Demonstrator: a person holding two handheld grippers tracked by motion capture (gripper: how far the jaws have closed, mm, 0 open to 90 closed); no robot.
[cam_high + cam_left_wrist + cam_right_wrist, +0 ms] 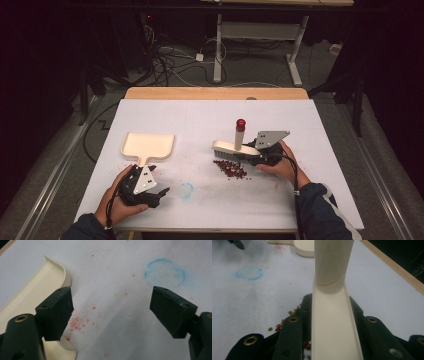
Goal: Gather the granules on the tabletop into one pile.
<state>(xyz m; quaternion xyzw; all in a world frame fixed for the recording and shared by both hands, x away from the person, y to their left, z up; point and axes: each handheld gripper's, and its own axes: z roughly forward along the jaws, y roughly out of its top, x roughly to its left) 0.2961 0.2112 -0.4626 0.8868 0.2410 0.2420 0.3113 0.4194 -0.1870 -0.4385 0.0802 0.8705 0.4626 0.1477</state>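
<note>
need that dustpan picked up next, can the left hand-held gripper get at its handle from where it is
Probably yes: the left hand-held gripper is open beside the dustpan, whose handle points toward it, with nothing in between.

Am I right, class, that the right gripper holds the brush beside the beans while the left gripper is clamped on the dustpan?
Not quite. The left gripper is open and holds nothing; the dustpan lies beside it, as the left gripper view shows. The right gripper does hold the brush beside the beans.
</note>
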